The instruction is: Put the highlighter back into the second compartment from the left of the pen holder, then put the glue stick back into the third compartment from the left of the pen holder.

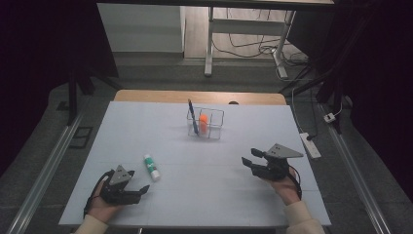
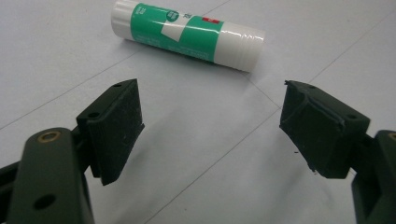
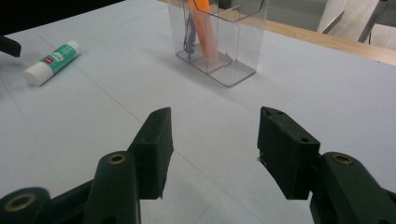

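A white and green glue stick [image 1: 151, 167] [image 2: 187, 35] [image 3: 51, 62] lies flat on the pale sheet, front left. My left gripper [image 1: 142, 190] [image 2: 210, 128] rests just short of it, open, nothing between its jaws. A clear plastic organizer [image 1: 205, 123] [image 3: 219, 39] stands upright near the table's middle back, holding a blue pen [image 1: 193, 117] [image 3: 189, 37] and an orange item [image 1: 203, 119] [image 3: 205, 28]. My right gripper [image 1: 249, 158] [image 3: 215, 140] sits front right, open and empty, facing the organizer from a distance.
The pale sheet [image 1: 146, 126] covers most of a wooden table [image 1: 146, 95]. A white power strip [image 1: 310, 145] lies on the floor to the right. A desk frame [image 1: 210, 44] with cables stands beyond the table.
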`<action>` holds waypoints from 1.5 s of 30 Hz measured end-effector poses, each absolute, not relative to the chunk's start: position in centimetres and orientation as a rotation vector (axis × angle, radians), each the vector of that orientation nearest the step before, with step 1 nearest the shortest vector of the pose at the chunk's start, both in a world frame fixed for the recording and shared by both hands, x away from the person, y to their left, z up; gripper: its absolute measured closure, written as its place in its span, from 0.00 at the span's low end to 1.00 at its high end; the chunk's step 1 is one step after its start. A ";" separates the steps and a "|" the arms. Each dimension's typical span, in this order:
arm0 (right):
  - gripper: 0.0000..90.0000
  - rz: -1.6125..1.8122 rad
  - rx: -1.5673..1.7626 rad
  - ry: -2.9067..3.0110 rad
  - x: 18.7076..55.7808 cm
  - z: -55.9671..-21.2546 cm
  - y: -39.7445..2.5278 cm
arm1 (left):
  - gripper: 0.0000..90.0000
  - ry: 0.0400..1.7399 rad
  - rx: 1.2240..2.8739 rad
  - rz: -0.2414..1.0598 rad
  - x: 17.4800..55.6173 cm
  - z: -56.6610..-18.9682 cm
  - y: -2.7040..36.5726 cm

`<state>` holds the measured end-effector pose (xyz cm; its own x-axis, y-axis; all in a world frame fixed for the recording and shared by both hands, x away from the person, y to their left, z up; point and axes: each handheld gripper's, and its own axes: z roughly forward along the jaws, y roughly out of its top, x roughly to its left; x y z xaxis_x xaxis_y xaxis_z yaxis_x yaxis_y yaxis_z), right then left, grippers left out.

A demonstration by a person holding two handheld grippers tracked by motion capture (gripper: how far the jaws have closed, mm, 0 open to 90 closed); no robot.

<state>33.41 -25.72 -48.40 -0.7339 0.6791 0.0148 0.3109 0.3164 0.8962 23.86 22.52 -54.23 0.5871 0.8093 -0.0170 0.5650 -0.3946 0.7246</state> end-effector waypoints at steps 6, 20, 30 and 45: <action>0.50 1.376 0.868 2.237 33.2 -48.6 -26.1 | 0.23 1.083 2.110 0.444 23.9 -54.2 22.6; 0.48 1.358 0.852 2.270 32.9 -49.0 -26.0 | 0.24 0.973 2.182 0.447 24.3 -52.7 22.1; 0.47 1.361 0.834 2.281 32.1 -49.2 -26.7 | 0.25 0.740 2.382 0.376 26.6 -50.7 21.0; 0.44 1.345 0.838 2.313 31.6 -49.5 -27.3 | 0.23 0.460 2.619 0.378 29.0 -48.0 19.1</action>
<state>31.57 -27.34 -49.50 -0.7699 0.6381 0.0053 0.3203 0.3792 0.8681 29.04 19.06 -47.99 0.9067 0.3792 0.1847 0.2553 -0.8420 0.4752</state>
